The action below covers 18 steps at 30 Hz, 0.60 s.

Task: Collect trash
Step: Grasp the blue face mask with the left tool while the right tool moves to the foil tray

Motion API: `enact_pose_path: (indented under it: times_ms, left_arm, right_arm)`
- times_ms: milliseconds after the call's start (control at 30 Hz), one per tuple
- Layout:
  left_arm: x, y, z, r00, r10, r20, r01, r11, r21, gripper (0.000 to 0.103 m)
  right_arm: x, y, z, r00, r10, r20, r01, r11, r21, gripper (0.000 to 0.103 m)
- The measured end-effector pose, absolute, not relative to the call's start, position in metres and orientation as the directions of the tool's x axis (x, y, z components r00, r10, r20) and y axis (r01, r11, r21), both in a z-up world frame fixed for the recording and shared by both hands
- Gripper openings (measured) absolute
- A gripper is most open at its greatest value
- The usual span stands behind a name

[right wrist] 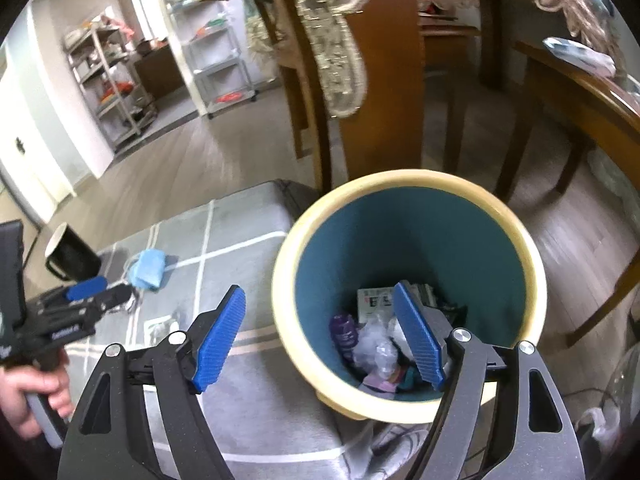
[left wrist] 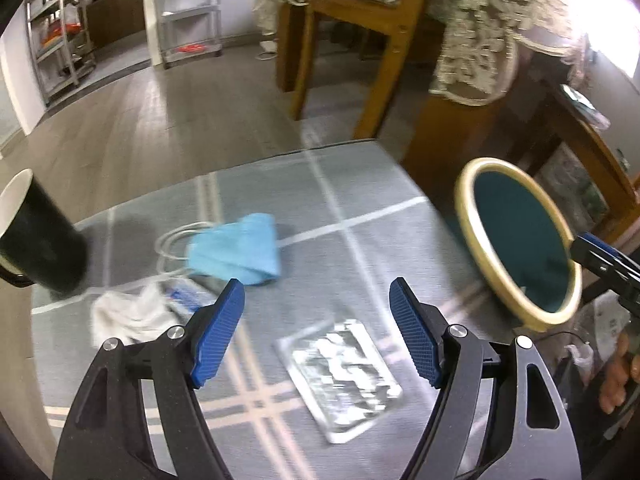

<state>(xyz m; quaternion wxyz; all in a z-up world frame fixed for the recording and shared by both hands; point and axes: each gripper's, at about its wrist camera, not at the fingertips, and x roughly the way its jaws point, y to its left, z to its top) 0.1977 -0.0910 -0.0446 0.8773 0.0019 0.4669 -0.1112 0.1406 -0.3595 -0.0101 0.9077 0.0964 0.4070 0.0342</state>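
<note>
A grey checked cushion [left wrist: 360,216] carries the trash. A clear plastic blister pack [left wrist: 340,372] lies just below my open, empty left gripper [left wrist: 316,300]. A blue face mask [left wrist: 236,250] lies further ahead, and a crumpled white tissue with a wrapper [left wrist: 128,316] lies to the left. The teal bin with a cream rim [left wrist: 520,240] stands at the right. In the right wrist view my open, empty right gripper [right wrist: 320,308] hovers over the bin's rim [right wrist: 288,280]. Several pieces of trash [right wrist: 376,344] lie in the bin. The mask [right wrist: 148,268] and left gripper [right wrist: 86,288] show at left.
A black mug [left wrist: 40,240] stands at the cushion's left edge, also in the right wrist view [right wrist: 70,256]. Wooden chair legs [left wrist: 384,60] and a lace-covered table [left wrist: 480,40] rise behind. Metal shelves [left wrist: 60,40] stand far left across the wood floor.
</note>
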Motion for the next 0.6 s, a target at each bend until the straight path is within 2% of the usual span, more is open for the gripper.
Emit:
enact_pose_path:
  times_ms: [400, 500, 600]
  left_arm:
    - [0.231, -0.072, -0.071, 0.499, -0.1, -0.861, 0.177, 0.984, -0.011, 0.073]
    - [0.241, -0.073, -0.08, 0.478, -0.078, -0.875, 0.168, 0.986, 0.004, 0.069]
    - [0.25, -0.074, -0.088, 0.457, -0.069, -0.887, 0.168, 0.986, 0.01, 0.057]
  right_arm:
    - [0.145, -0.31, -0.016, 0.627, 0.195, -0.755, -0.096, 0.98, 0.174, 0.078]
    - [0.145, -0.299, -0.022, 0.603, 0.216, -0.768, -0.123, 0.976, 0.179, 0.079]
    - [0.148, -0.288, -0.028, 0.578, 0.231, -0.782, -0.142, 0.973, 0.182, 0.079]
